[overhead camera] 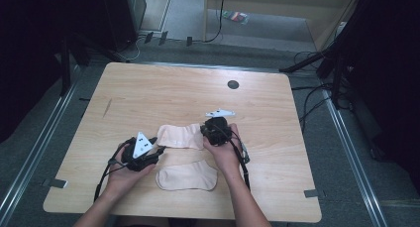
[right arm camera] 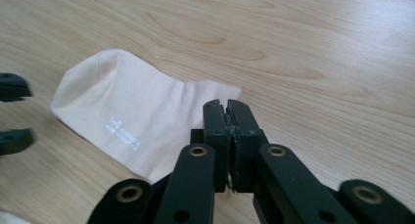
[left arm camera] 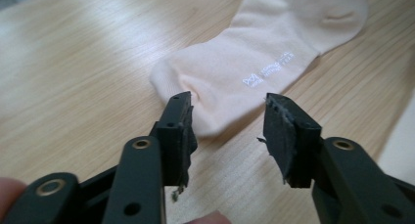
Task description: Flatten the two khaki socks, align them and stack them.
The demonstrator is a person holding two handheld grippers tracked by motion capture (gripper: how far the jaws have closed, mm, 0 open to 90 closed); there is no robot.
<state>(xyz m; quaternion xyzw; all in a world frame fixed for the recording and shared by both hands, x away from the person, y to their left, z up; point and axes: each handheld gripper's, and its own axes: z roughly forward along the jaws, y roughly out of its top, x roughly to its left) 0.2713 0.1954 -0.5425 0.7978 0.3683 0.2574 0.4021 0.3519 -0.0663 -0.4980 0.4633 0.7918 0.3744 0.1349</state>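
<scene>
Two pale pink socks lie on the wooden table [overhead camera: 148,88]. The upper sock [overhead camera: 181,136] lies flat with small white lettering [left arm camera: 266,70]. My left gripper [left arm camera: 227,121] is open, its jaws just short of that sock's [left arm camera: 264,62] rounded left end. In the high view it sits by that left end [overhead camera: 157,148]. My right gripper [right arm camera: 227,109] is shut at the sock's [right arm camera: 127,111] opposite end, where the cloth wrinkles toward the tips. That end [overhead camera: 208,130] is under the person's right hand. The lower sock [overhead camera: 186,176] lies flat, nearer the front edge.
A dark round cable hole [overhead camera: 233,84] sits near the table's far edge. Black stands and cables [overhead camera: 317,63] crowd the floor to the right, and dark equipment stands at the far left. Wide bare wood spreads behind and beside the socks.
</scene>
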